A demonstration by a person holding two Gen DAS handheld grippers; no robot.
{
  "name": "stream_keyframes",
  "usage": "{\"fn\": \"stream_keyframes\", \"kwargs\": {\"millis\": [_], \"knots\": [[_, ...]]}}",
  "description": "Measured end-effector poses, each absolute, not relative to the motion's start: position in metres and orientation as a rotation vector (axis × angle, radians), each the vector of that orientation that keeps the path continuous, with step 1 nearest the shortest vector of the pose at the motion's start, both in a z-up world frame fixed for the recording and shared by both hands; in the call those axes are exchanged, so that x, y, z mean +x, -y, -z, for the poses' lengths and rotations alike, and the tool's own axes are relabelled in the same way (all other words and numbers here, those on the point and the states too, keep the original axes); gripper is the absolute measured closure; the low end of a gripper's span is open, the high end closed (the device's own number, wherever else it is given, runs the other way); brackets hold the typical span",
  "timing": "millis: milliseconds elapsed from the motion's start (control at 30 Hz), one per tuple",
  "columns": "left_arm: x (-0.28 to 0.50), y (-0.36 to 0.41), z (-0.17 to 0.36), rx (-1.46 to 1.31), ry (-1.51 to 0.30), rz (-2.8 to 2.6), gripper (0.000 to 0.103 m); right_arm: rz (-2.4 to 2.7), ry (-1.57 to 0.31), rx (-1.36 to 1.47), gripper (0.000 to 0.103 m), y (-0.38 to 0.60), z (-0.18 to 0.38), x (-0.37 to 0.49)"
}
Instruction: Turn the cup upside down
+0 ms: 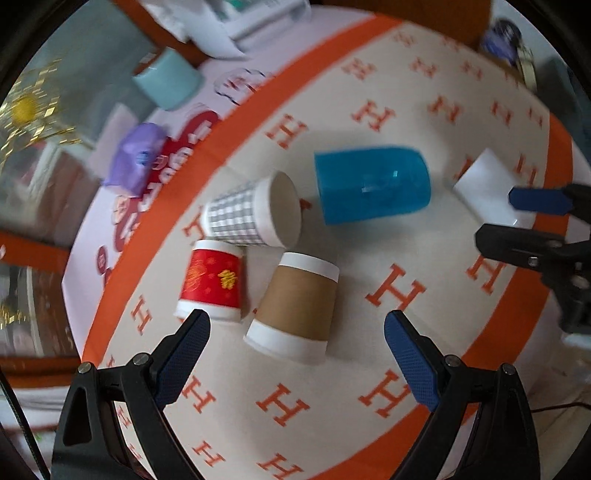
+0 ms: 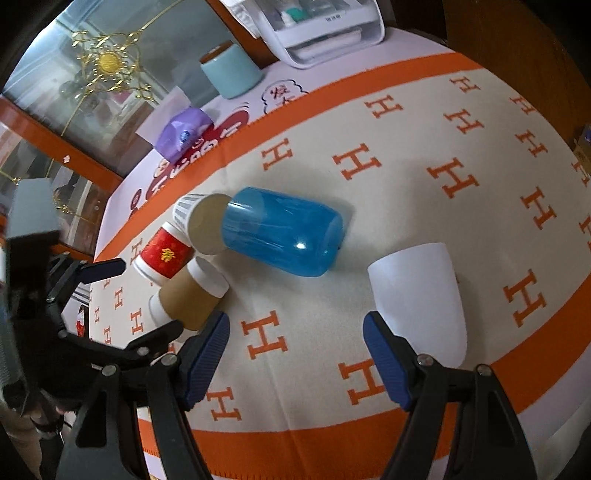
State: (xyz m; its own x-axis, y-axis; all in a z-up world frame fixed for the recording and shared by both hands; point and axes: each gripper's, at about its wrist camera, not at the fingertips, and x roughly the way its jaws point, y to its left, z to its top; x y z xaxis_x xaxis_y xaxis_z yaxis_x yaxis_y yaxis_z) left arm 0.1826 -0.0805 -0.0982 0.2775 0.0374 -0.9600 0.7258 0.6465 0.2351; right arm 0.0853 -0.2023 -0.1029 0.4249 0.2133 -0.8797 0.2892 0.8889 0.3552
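Several cups lie on the H-patterned cloth point(image 1: 399, 122). A blue translucent cup point(image 1: 373, 184) lies on its side, also in the right wrist view point(image 2: 284, 236). A grey checked paper cup point(image 1: 255, 210) lies on its side with its mouth toward the blue cup. A red cup point(image 1: 212, 280) and a brown cup point(image 1: 295, 306) lie beside it. A white cup point(image 2: 421, 295) stands upside down at the right. My left gripper point(image 1: 295, 362) is open, just in front of the brown cup. My right gripper point(image 2: 295, 354) is open and empty, its right finger next to the white cup.
A teal cup point(image 2: 231, 70), a purple packet point(image 2: 183, 129) and a white box point(image 2: 317, 29) sit at the table's far edge. A glass cabinet point(image 2: 74, 85) stands behind. The left gripper shows at the left of the right wrist view point(image 2: 92, 273).
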Motion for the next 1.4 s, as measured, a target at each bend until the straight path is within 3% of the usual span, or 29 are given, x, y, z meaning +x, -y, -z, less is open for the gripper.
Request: {"fn": "stream_keyframes", "kwargs": {"millis": [233, 367, 533, 633, 1033, 1400], "knots": [[0.206, 0.089, 0.142, 0.840, -1.319, 0.538, 0.012, 0.073, -1.170, 0.519, 0.028, 0.206, 0.117, 0.089], [0.212, 0.092, 0.157, 0.847, -1.376, 0.564, 0.029, 0.086, -1.177, 0.518, 0.028, 0.209, 0.120, 0.091], [0.218, 0.094, 0.169, 0.833, -1.418, 0.571, 0.032, 0.080, -1.180, 0.504, 0.028, 0.207, 0.121, 0.094], [0.219, 0.094, 0.174, 0.835, -1.435, 0.566, 0.042, 0.075, -1.182, 0.495, 0.028, 0.206, 0.120, 0.095], [0.214, 0.071, 0.148, 0.599, -1.535, 0.469, 0.043, 0.037, -1.175, 0.463, 0.028, 0.199, 0.107, 0.089], [0.143, 0.025, 0.125, 0.044, -1.685, 0.307, 0.043, -0.044, -1.204, 0.395, 0.028, 0.190, 0.100, 0.063]]}}
